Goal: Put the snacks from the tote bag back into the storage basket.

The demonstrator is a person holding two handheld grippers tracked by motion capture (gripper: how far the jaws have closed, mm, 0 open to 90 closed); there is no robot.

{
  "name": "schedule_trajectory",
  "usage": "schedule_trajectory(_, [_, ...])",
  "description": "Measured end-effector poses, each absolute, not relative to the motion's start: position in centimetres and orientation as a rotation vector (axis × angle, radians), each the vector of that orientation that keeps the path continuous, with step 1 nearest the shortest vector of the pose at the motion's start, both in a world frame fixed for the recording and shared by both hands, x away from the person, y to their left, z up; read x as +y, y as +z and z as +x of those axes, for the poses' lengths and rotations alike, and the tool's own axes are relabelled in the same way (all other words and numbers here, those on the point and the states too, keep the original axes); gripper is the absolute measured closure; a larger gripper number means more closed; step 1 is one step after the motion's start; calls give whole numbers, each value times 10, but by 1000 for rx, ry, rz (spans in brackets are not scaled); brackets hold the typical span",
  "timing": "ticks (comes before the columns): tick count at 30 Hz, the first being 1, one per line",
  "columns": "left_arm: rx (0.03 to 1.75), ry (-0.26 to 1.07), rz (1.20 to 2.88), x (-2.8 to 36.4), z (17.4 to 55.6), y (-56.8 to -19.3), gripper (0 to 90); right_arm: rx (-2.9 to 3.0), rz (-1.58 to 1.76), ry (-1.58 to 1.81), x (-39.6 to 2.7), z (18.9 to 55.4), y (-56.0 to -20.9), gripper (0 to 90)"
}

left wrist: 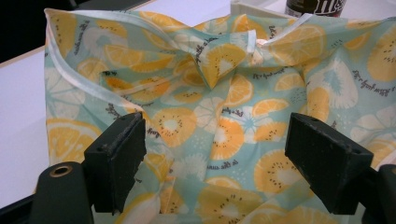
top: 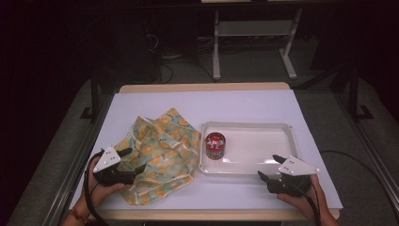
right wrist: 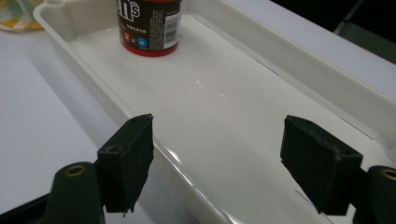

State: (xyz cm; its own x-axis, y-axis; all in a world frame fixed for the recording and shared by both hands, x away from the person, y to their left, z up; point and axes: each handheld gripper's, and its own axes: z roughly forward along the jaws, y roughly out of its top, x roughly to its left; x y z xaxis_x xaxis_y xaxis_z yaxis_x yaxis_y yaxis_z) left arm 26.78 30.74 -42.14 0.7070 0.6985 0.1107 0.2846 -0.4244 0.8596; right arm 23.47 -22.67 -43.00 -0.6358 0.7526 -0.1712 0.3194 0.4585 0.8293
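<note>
High view: a white surface (top: pixel 155 101) carries a crumpled fabric bag (top: pixel 162 150) printed with orange slices, lying left of centre, and a white plastic tray (top: pixel 263 127) just to its right; a red-lidded M&M's candy tub (top: pixel 215 145) stands upright in the tray's left end. The left gripper (top: pixel 132 161), held in the person's left hand (top: pixel 107 190), sits at the bag's left edge with its fingers spread over the cloth. The right gripper (top: pixel 269 168), held in the right hand (top: pixel 301 200), sits at the tray's near right corner, fingers apart, one over the tray rim and one outside it. Left gripper view: the two black fingers (left wrist: pixel 116 158) stand wide apart with nothing between them, just above the bag's rumpled fabric (left wrist: pixel 224 112), whose white-bound edge folds back at upper left; the tub's dark base shows at the top edge. Right gripper view: the fingers (right wrist: pixel 128 158) are open and empty, straddling the tray's near wall (right wrist: pixel 88 88); the tub (right wrist: pixel 149 28) stands well ahead at the tray's far end.
</note>
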Motion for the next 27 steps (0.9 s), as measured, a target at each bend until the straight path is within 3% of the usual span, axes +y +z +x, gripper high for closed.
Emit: schedule_trajectory(27, [726,568,2034,303,266,-428,195,2180,885,1088,-227,236,-429,250])
